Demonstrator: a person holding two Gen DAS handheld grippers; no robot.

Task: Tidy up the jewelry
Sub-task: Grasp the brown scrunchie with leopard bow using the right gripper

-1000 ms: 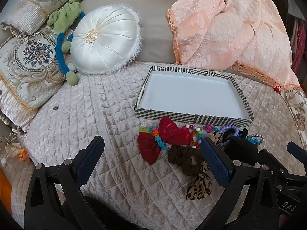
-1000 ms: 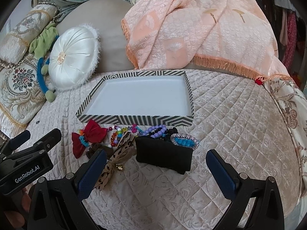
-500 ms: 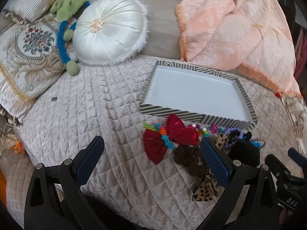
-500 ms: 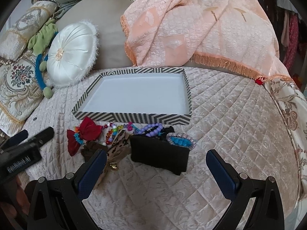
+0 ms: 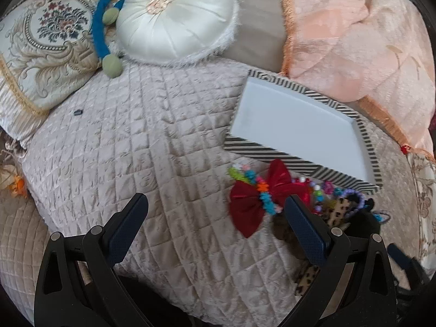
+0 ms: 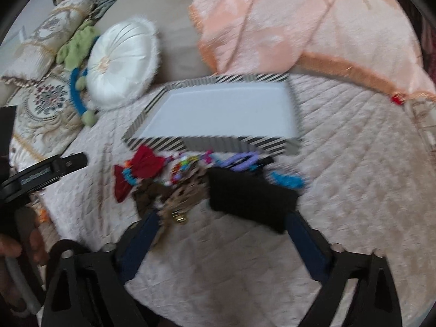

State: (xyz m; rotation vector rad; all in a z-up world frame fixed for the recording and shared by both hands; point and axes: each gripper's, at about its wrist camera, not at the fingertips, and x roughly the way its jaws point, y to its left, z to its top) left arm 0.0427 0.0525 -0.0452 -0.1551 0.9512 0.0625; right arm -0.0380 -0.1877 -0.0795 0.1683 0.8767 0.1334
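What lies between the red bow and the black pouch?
In the right wrist view, a brown scrunchie, leopard-print bow and colourful beads lie between red bow and black pouch.

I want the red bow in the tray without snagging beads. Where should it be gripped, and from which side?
Best bet: pinch the red bow by its lower wing, coming from the bare quilt side. That wing lies flat and clear; the beaded bracelet crosses the knot.

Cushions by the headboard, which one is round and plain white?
The white round cushion, pleated satin with a centre button and fringed edge. The floral cushion beside it is rectangular and embroidered.
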